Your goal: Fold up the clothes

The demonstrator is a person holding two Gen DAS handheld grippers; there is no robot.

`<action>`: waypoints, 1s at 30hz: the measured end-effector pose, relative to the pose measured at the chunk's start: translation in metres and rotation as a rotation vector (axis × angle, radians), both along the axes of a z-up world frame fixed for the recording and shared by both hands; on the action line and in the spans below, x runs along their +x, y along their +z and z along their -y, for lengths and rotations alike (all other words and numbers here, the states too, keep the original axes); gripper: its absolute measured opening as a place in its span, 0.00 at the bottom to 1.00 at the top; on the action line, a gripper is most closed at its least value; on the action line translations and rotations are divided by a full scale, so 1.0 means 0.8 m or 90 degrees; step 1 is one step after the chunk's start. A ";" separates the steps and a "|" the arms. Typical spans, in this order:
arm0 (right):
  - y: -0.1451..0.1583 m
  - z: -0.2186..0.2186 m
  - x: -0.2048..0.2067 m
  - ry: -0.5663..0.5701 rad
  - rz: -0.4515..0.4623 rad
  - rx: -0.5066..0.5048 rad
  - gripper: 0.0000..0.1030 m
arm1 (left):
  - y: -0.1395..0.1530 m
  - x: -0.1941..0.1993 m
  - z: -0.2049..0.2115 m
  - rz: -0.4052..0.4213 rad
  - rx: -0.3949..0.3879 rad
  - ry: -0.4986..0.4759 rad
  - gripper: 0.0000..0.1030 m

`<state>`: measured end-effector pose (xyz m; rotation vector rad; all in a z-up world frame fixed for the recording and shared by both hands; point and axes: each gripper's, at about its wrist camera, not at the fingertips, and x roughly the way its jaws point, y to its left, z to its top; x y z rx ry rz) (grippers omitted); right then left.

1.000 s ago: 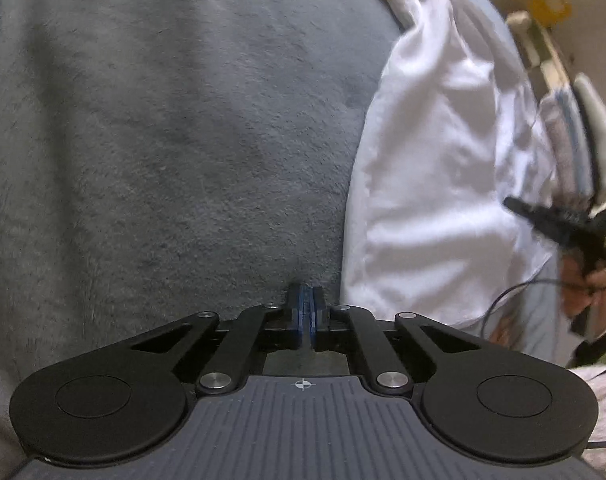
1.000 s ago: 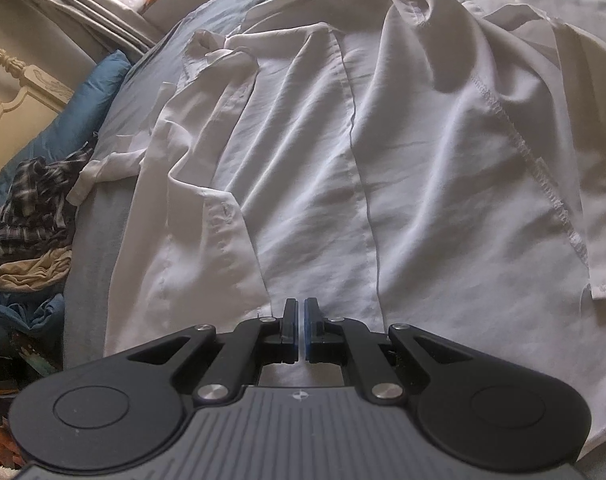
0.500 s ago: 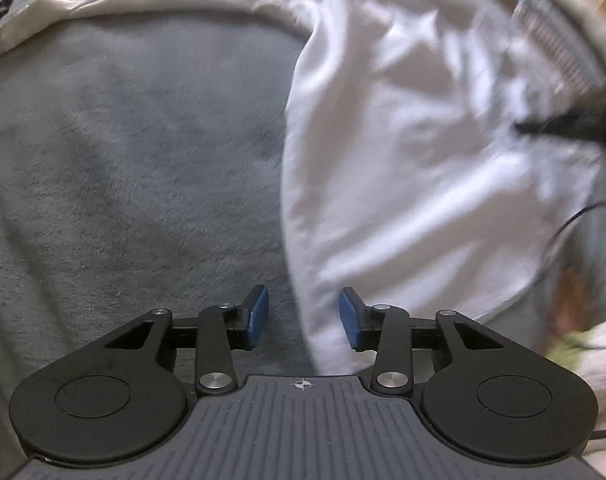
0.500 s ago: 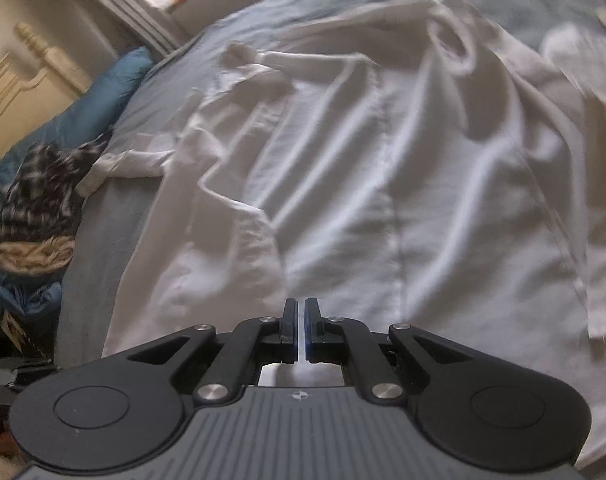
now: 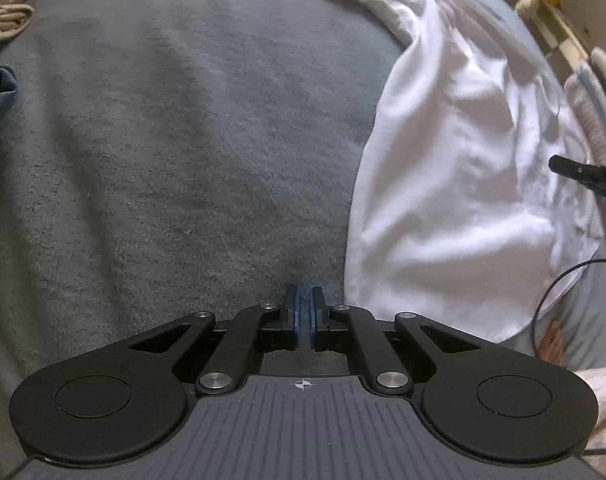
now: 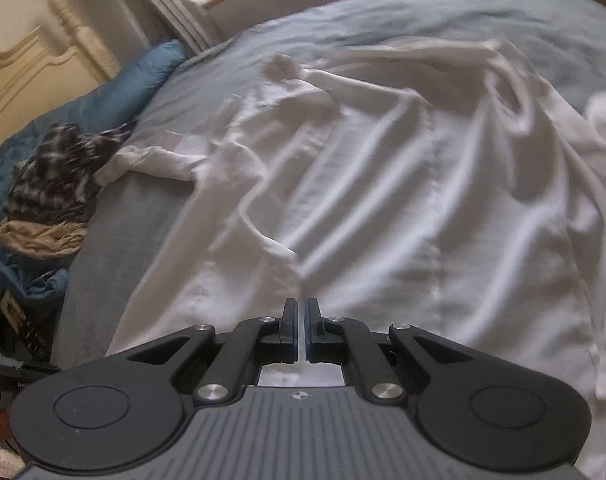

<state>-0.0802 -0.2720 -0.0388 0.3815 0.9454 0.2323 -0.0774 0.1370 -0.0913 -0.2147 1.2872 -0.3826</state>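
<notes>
- the white shirt lies spread and creased across the grey blanket on the bed, its near hem toward the person and its collar and a twisted sleeve at the far left.
- the right gripper has its jaws closed on a thin strip of the shirt's near edge; white cloth shows in the slit between the pads.
- the left gripper has its jaws closed on nothing, and it hangs over bare blanket just left of the shirt's left edge.
- judgement: the step in hand looks like taking both near corners to flatten or fold the shirt, so the left gripper needs to reopen and take the hem beside it.
- to do it well: pinch only one layer at the corner, pull both sides evenly, and smooth the creases before folding.
- further out, a checked garment and a beige one sit piled at the far left, well apart from the shirt.
</notes>
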 end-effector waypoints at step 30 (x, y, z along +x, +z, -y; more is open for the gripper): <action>-0.039 -0.072 0.019 0.184 -0.083 0.025 0.04 | -0.011 0.326 0.041 0.106 -0.124 0.308 0.00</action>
